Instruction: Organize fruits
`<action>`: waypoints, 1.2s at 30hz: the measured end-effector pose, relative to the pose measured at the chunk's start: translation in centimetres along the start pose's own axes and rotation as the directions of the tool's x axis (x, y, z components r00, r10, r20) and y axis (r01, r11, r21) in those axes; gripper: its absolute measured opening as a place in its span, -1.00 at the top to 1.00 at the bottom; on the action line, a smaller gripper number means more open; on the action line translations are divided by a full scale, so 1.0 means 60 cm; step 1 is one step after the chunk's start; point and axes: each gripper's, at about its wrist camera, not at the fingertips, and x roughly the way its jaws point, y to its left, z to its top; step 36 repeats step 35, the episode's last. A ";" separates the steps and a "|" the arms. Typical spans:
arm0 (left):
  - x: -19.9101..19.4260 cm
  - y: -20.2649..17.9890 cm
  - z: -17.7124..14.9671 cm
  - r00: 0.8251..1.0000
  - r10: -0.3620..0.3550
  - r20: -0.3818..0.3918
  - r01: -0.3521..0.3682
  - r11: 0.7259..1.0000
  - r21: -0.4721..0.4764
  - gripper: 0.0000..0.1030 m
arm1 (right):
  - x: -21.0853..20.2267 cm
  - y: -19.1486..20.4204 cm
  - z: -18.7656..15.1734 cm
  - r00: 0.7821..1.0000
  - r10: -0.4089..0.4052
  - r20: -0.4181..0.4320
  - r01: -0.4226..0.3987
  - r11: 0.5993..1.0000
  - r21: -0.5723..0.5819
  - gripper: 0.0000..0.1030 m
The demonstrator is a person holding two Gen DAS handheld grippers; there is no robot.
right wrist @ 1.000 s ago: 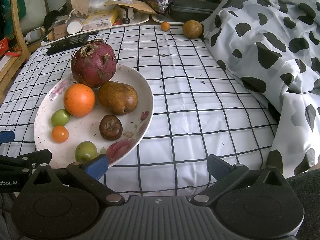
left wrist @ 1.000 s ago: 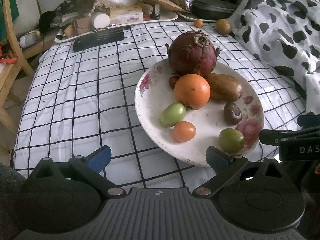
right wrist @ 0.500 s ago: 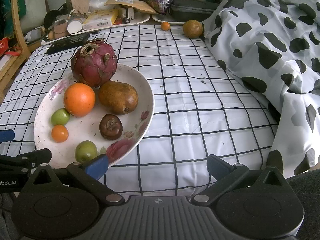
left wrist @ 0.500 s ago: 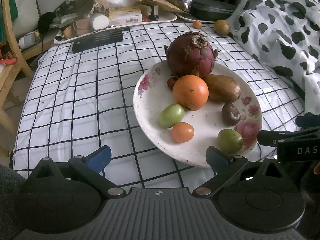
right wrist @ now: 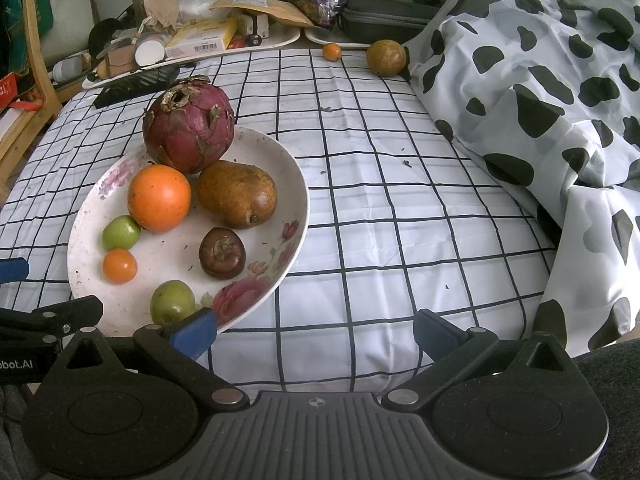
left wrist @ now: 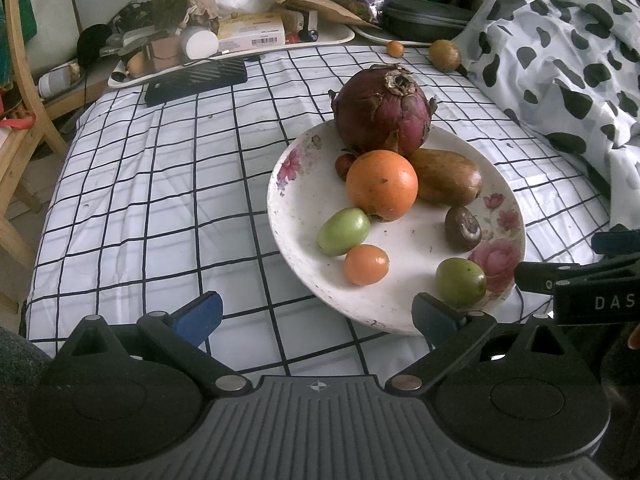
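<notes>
Since a second ago almost nothing has shifted: the left wrist view has only crept a little nearer the plate, and every fruit lies where it lay, which suggests the organizing is paused or nearly complete (a judgement only). Nearest, the left gripper (left wrist: 316, 312) is spread wide and empty, its blue-padded fingers just short of the plate's near rim; the right gripper (right wrist: 314, 330) is likewise wide and holds nothing, its left pad at the plate's near-right rim, over bare sheet. The plate (right wrist: 86, 216) is shallow, white, speckled, with pink flower prints, resting on the gridded sheet (right wrist: 360, 208) (soft, slightly wrinkled) toward its near-left part. On it, near to far: a smooth green round fruit (right wrist: 173, 301) at the near rim; a small glossy orange one (right wrist: 119, 265); a dark brown wrinkled fruit (right wrist: 222, 253); a second green fruit (right wrist: 121, 233), oval; a large smooth orange (right wrist: 159, 197); a brown, matte, russeted pear (right wrist: 237, 193); a scaly, leathery dragon fruit (right wrist: 189, 126) at the far rim. Two fruits remain off the plate at the sheet's far edge: a tiny orange fruit (right wrist: 331, 51) and a dull yellow-brown round fruit (right wrist: 386, 57), the latter beside the cow-print blanket (right wrist: 540, 92). These likely need collecting next. Beyond, cluttered trays (right wrist: 192, 52).
</notes>
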 end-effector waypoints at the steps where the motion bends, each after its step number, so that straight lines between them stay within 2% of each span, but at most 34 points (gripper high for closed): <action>1: 0.000 0.000 0.000 1.000 0.000 0.000 0.000 1.000 0.000 -0.99 | 0.000 0.000 0.000 1.000 0.000 0.000 0.000 1.000 0.000 -1.00; 25: 0.002 0.000 -0.001 1.000 0.009 -0.005 -0.009 1.000 0.005 -0.99 | 0.002 0.002 0.000 1.000 -0.002 -0.002 0.002 1.000 -0.003 -1.00; 36: -0.002 -0.009 -0.003 1.000 -0.007 0.018 0.006 0.999 0.045 -0.99 | 0.002 0.003 0.000 1.000 -0.002 -0.002 0.002 1.000 -0.004 -1.00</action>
